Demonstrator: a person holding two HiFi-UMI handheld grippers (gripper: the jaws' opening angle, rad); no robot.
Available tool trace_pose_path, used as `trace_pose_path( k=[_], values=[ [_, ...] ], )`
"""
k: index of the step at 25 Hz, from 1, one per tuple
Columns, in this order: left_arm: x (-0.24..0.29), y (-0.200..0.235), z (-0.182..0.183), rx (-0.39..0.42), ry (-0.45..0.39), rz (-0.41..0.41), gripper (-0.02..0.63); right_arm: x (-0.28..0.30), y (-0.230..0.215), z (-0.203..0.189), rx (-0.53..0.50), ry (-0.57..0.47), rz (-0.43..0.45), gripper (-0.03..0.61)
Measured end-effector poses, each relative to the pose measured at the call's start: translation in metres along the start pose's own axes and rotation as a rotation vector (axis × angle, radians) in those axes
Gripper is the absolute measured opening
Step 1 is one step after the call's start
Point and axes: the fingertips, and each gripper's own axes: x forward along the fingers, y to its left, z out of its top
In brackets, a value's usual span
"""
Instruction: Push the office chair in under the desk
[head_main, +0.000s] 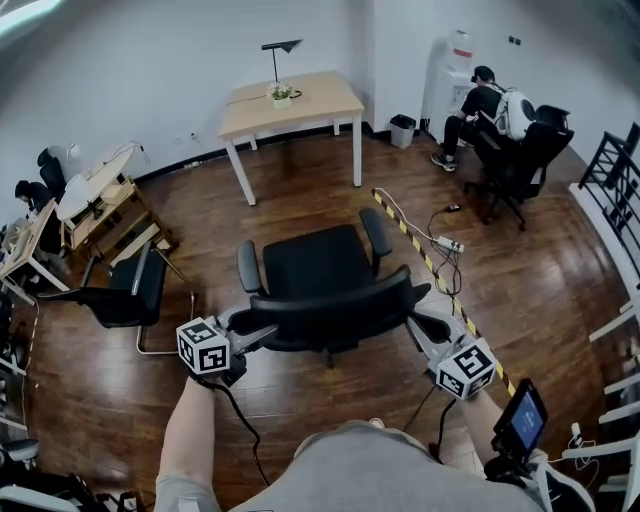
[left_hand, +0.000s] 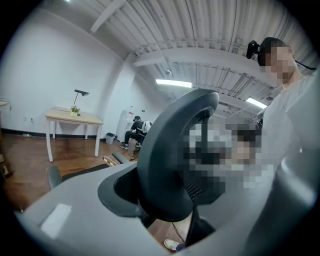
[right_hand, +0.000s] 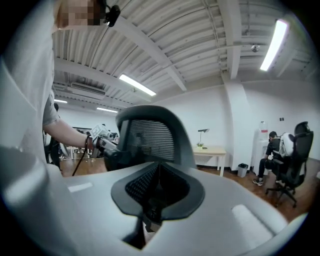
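A black office chair (head_main: 315, 262) stands on the wood floor, its seat facing the light wood desk (head_main: 290, 100) far across the room. I stand behind its backrest (head_main: 330, 310). My left gripper (head_main: 262, 335) is at the backrest's left end, and the thick dark rim (left_hand: 170, 165) lies between its open jaws (left_hand: 200, 205). My right gripper (head_main: 425, 325) is at the right end. In the right gripper view its jaws (right_hand: 157, 200) are shut, with the black mesh edge (right_hand: 155, 185) pinched between them.
A second black chair (head_main: 125, 290) stands to the left. A yellow-black floor strip (head_main: 420, 245) with a power strip (head_main: 448, 243) runs along the right. A person (head_main: 490, 105) sits at the back right near a bin (head_main: 402, 130). A lamp and plant sit on the desk.
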Motion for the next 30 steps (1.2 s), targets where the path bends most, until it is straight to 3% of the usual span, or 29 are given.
trace_pose_path(
  k=[1, 2, 4, 9, 13, 14, 15, 16, 23, 30],
  values=[
    [-0.002, 0.0, 0.001, -0.002, 0.001, 0.0, 0.237, 0.003, -0.017, 0.003, 0.024, 0.0, 0.005, 0.044],
    [-0.004, 0.002, 0.001, -0.005, 0.002, -0.001, 0.236, 0.009, -0.031, 0.005, 0.053, 0.007, 0.023, 0.132],
    [-0.007, 0.006, 0.0, -0.01, 0.004, -0.002, 0.236, 0.024, -0.048, 0.006, 0.102, 0.034, 0.089, 0.23],
    [-0.01, 0.011, -0.002, -0.013, 0.02, -0.009, 0.236, 0.063, -0.035, 0.0, 0.179, 0.104, 0.35, 0.322],
    [-0.008, 0.015, 0.004, -0.029, 0.028, -0.02, 0.235, 0.088, -0.013, -0.004, 0.177, 0.177, 0.52, 0.325],
    [-0.009, 0.014, 0.004, -0.035, 0.028, -0.021, 0.235, 0.091, -0.008, -0.004, 0.157, 0.194, 0.534, 0.304],
    [-0.01, 0.013, 0.004, -0.041, 0.027, -0.021, 0.232, 0.092, -0.003, -0.006, 0.142, 0.209, 0.544, 0.241],
    [-0.012, 0.011, 0.004, -0.047, 0.025, -0.019, 0.23, 0.092, 0.0, -0.007, 0.136, 0.221, 0.553, 0.233],
    [-0.012, 0.013, 0.003, -0.059, 0.007, -0.005, 0.225, 0.092, 0.004, -0.01, 0.141, 0.228, 0.547, 0.218],
    [-0.007, 0.011, 0.014, -0.083, -0.015, -0.055, 0.211, 0.094, 0.0, -0.003, 0.151, 0.242, 0.537, 0.219]
  ],
)
